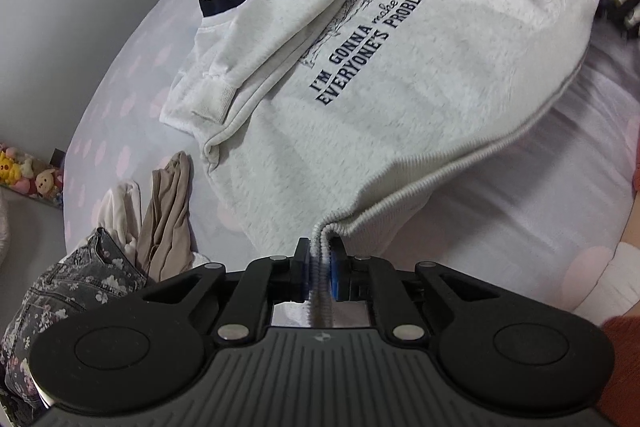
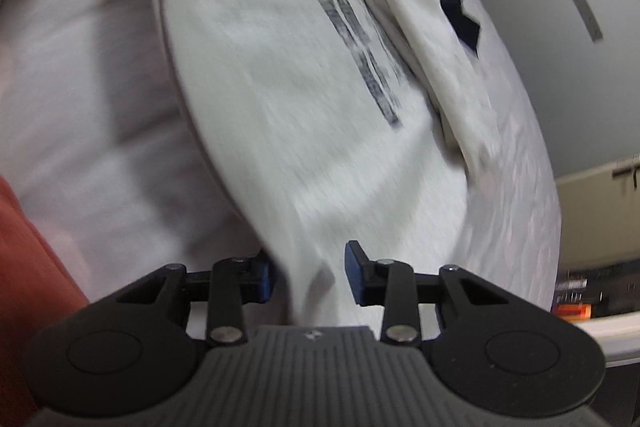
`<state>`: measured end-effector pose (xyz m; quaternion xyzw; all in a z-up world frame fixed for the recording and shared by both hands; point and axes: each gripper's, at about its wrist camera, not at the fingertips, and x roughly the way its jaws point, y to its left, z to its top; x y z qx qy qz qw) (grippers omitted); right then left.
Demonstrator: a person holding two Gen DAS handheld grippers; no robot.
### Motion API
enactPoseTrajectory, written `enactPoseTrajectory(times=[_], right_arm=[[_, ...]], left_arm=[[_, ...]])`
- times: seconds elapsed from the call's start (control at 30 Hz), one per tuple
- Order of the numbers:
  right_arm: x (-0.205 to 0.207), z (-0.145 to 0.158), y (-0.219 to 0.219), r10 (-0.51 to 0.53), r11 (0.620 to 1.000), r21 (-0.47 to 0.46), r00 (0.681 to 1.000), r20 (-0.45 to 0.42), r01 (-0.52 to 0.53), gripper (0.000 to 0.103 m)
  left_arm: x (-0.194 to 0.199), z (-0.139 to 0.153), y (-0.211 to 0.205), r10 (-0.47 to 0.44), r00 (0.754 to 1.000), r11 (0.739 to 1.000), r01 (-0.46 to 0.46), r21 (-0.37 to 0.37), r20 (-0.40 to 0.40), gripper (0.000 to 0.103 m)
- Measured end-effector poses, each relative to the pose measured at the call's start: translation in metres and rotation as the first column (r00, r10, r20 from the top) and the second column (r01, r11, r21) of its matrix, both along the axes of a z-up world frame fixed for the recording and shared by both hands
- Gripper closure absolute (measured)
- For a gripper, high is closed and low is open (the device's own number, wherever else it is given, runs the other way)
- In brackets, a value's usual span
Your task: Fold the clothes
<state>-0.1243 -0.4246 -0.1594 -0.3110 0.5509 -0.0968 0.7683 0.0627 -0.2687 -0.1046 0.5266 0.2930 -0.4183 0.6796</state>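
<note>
Your left tongs (image 1: pixel 320 269) were clamped on ribbed hem of light grey fleece sweatshirt with dark printed lettering (image 1: pixel 380 67). Sweatshirt lay spread on pale pink-dotted bed sheet (image 1: pixel 120 67), one sleeve folded over its chest. Your right tongs (image 2: pixel 310 277) stood apart, sweatshirt fabric between blue pads (image 2: pixel 354 273), not pressed. Small heap of other clothes (image 1: pixel 120 227) lay near sweatshirt.

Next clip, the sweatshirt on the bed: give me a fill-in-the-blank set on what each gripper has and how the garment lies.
1. The left gripper is shut on the sweatshirt's ribbed ____.
2. The right gripper's pads stand apart with ____ between them.
3. One ____ lies folded across the sweatshirt's printed front.
4. The lettering on the sweatshirt's front is dark ____.

Missing words: hem; fabric; sleeve; blue
</note>
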Motion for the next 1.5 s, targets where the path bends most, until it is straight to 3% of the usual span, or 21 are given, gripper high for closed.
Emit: enactPoseTrajectory(times=[0.17, 0.43, 0.47, 0.6, 0.7, 0.77, 0.83, 1.1, 1.13, 1.2, 1.27, 1.4, 1.5], right_arm=[[-0.024, 0.011, -0.042, -0.098, 0.983, 0.160, 0.994, 0.043, 0.090, 0.066], [-0.029, 0.004, -0.044, -0.080, 0.983, 0.168, 0.997, 0.010, 0.078, 0.067], [-0.029, 0.003, -0.043, -0.071, 0.983, 0.169, 0.997, 0.004, 0.069, 0.073], [-0.029, 0.001, -0.042, -0.070, 0.984, 0.163, 0.997, 0.010, 0.068, 0.076], [-0.030, 0.002, -0.041, -0.072, 0.986, 0.154, 0.997, 0.029, 0.067, 0.078], [-0.031, 0.003, -0.042, -0.078, 0.985, 0.156, 0.996, 0.036, 0.071, 0.078], [-0.030, 0.003, -0.043, -0.084, 0.984, 0.161, 0.996, 0.038, 0.077, 0.078], [-0.029, 0.004, -0.047, -0.108, 0.980, 0.175, 0.992, 0.059, 0.096, 0.077], [-0.029, 0.004, -0.047, -0.110, 0.980, 0.175, 0.992, 0.063, 0.098, 0.077], [-0.029, 0.004, -0.046, -0.109, 0.981, 0.168, 0.992, 0.069, 0.096, 0.077], [-0.031, 0.004, -0.041, -0.085, 0.988, 0.138, 0.993, 0.077, 0.074, 0.079], [-0.037, 0.010, -0.035, -0.064, 0.995, 0.090, 0.990, 0.124, 0.053, 0.093], [-0.041, 0.022, -0.034, -0.067, 0.996, 0.069, 0.982, 0.176, 0.056, 0.096]], left_arm=[[0.001, -0.011, 0.002, 0.000, 1.000, 1.000, 0.000, 0.014, -0.017, 0.096], [-0.002, -0.030, 0.009, -0.041, 0.998, 0.997, 0.044, 0.057, -0.057, 0.095], [-0.003, -0.032, 0.010, -0.056, 0.997, 0.996, 0.060, 0.064, -0.062, 0.093], [-0.009, -0.041, 0.016, -0.118, 0.989, 0.988, 0.126, 0.093, -0.086, 0.086], [-0.014, -0.052, 0.019, -0.162, 0.982, 0.975, 0.175, 0.138, -0.099, 0.071], [-0.018, -0.059, 0.021, -0.197, 0.975, 0.962, 0.212, 0.172, -0.102, 0.055], [-0.023, -0.064, 0.024, -0.233, 0.968, 0.947, 0.248, 0.203, -0.096, 0.055], [-0.031, -0.087, 0.019, -0.277, 0.958, 0.913, 0.287, 0.290, -0.077, 0.055], [-0.032, -0.090, 0.018, -0.276, 0.959, 0.911, 0.282, 0.302, -0.063, 0.058], [-0.031, -0.092, 0.016, -0.260, 0.965, 0.915, 0.260, 0.309, -0.041, 0.073], [-0.026, -0.086, 0.015, -0.226, 0.973, 0.934, 0.228, 0.276, -0.041, 0.087], [-0.017, -0.058, 0.019, -0.155, 0.988, 0.976, 0.156, 0.150, -0.017, 0.094], [-0.018, -0.035, 0.023, -0.139, 0.990, 0.987, 0.136, 0.080, 0.033, 0.096]])
